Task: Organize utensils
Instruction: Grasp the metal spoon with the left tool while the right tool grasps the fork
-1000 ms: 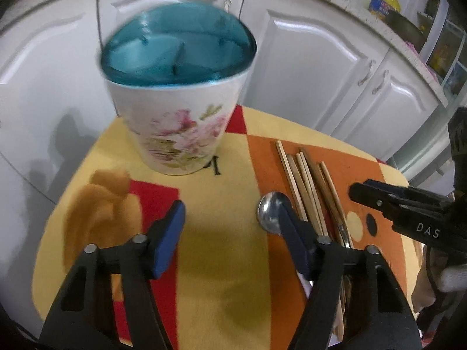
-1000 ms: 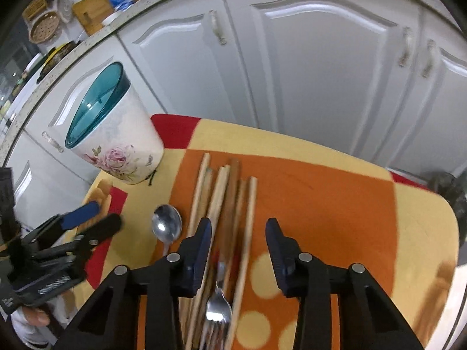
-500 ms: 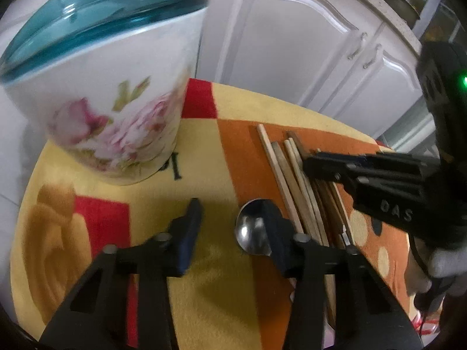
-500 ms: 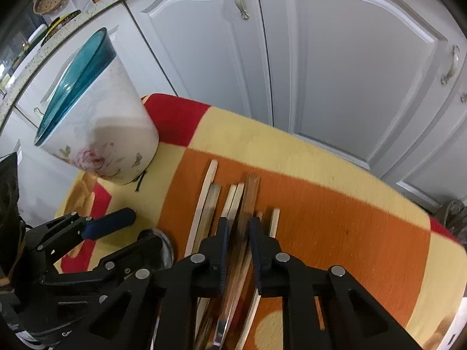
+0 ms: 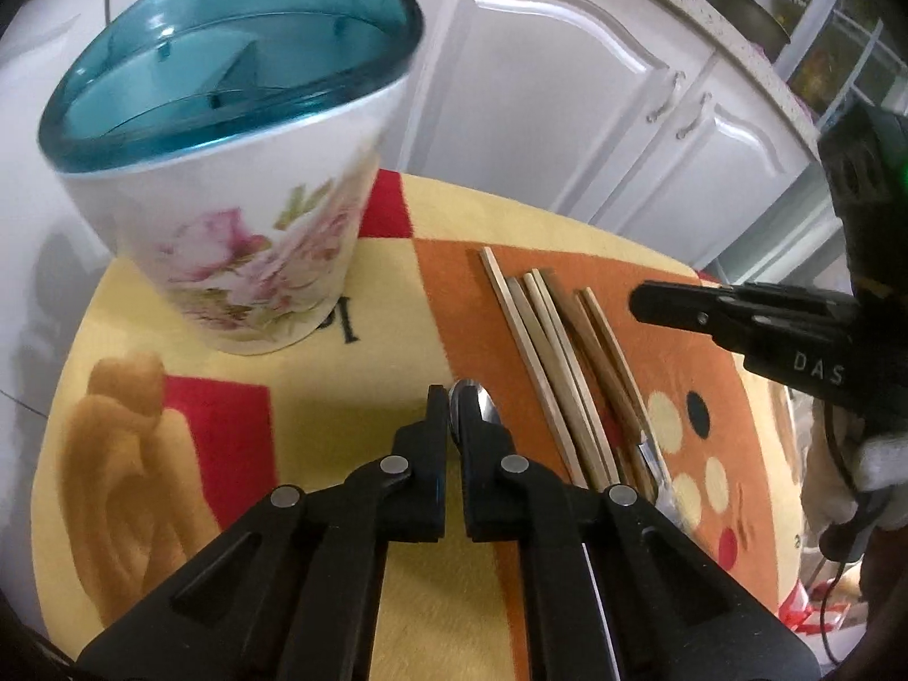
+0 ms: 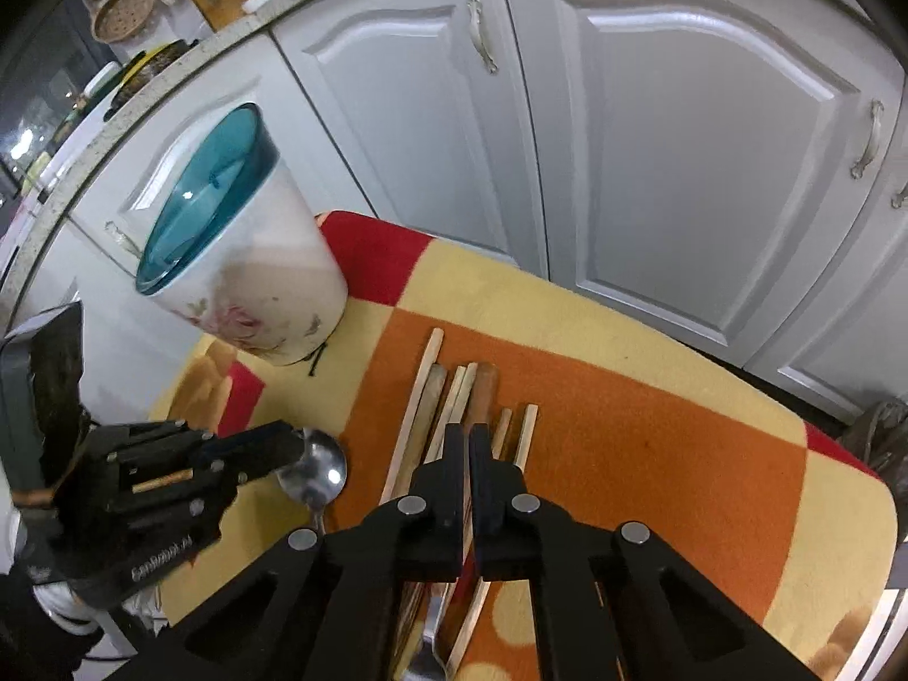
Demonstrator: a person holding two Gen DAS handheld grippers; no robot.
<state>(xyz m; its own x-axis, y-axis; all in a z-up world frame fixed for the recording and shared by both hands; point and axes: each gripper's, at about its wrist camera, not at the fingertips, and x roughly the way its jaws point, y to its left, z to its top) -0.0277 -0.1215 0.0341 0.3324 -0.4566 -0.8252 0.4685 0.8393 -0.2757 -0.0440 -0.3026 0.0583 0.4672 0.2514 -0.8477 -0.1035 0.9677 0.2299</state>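
We have both claws closed now. The left claw point(image 5: 451, 397) pinches the rim of the spoon point(image 5: 476, 406) bowl, and the right claw point(image 6: 466, 432) is clamped on one stick in the bundle of chopsticks point(image 6: 454, 397). Both lie on the patterned mat point(image 5: 352, 511) that covers the surface.

What the lift turns on — the cup point(image 5: 238, 181) with the blue divided insert stands up and to the left of both claws, nearer the left one, while spoon and chopsticks lie lengthwise, handles pointing back toward us. So each has to swing upright before it drops in (the spoon has the shorter trip).

A second ago both claws stood open above the utensils; their jaws have just been closing, each with a utensil between them.
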